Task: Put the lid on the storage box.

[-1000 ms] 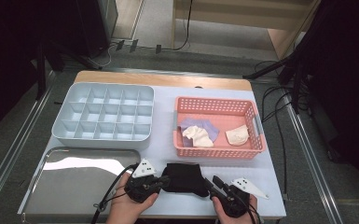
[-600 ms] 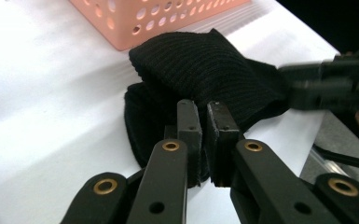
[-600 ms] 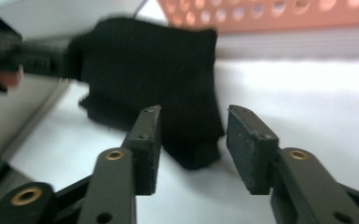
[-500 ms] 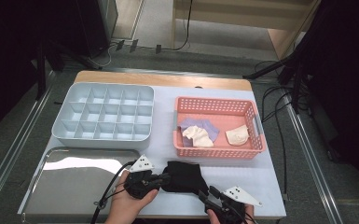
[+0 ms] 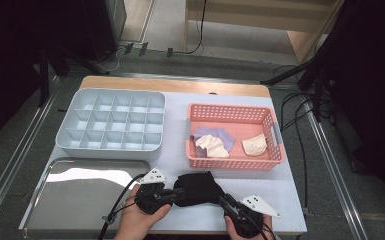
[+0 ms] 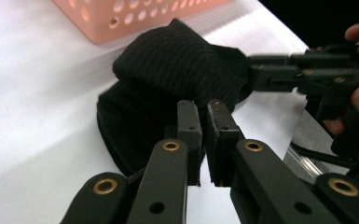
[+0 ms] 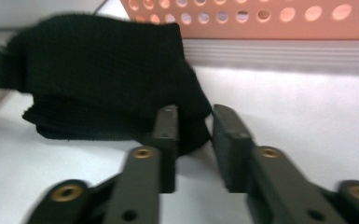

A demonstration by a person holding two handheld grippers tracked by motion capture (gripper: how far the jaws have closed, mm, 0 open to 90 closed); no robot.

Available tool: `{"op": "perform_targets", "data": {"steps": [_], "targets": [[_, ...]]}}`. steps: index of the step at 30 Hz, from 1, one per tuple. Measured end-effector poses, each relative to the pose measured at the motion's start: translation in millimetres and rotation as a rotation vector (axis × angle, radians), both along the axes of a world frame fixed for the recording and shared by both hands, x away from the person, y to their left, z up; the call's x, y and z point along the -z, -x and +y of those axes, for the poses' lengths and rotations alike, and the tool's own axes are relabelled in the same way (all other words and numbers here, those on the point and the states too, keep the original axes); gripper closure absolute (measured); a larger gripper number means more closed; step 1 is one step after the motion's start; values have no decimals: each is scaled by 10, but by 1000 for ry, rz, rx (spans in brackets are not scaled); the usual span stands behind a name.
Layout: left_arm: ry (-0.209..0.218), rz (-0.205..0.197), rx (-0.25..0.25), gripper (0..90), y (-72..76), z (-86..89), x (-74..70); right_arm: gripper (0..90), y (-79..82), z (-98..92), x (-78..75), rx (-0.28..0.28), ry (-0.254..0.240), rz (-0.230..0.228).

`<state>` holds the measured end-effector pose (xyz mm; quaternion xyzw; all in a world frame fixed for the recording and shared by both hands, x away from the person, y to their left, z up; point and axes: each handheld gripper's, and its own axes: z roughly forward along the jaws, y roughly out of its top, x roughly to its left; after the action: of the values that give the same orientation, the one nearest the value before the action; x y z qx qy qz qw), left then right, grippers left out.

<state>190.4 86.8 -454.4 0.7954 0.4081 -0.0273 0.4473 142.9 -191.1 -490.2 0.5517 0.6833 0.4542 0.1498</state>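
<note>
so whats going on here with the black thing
A person is working a folded black sock at the near edge of the white table with a hand-held tool in each hand. The left tool is shut on the sock's edge. The right tool has just been closing at the opposite end, with a corner of the sock between its jaws and a gap showing. Beyond lie a pink basket holding light socks, a compartment tray and a metal tray.

Beside the one pink basket point(image 5: 232, 116) lies one black sock point(image 5: 198, 187). Inside the basket are three cloth pieces: one purple point(image 5: 215, 134) and two cream point(image 5: 211, 147) point(image 5: 254, 145). Left of the basket sit one grey compartment tray point(image 5: 111, 125) and one metal tray point(image 5: 80, 197).
</note>
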Motion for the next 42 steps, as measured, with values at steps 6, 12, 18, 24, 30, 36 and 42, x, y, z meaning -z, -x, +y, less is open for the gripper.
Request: {"op": "perform_targets", "data": {"steps": [6, 12, 18, 24, 30, 36, 42], "targets": [[0, -1, 1, 865, 14, 11, -3, 708, 73, -82, -109, 17, -33, -82], [-57, -45, 14, 865, 98, -57, -72, 713, -2, -8, -63, -3, -25, -53], [-111, 15, 24, 837, 67, -13, 112, 724, -96, -2, 36, -1, -14, 29], [-39, -43, -37, 643, 54, 168, 0, 778, -23, -12, -82, 6, -40, -48], [-34, -26, -108, 664, -28, 271, 29, 810, -27, 262, -146, -86, -70, -80], [-82, 32, -90, 838, -86, 207, 163, 675, -81, 722, -109, -221, -60, -52], [-106, 31, -77, 900, -90, 150, 197, 712, -130, 907, 15, -233, -32, -24]]}}
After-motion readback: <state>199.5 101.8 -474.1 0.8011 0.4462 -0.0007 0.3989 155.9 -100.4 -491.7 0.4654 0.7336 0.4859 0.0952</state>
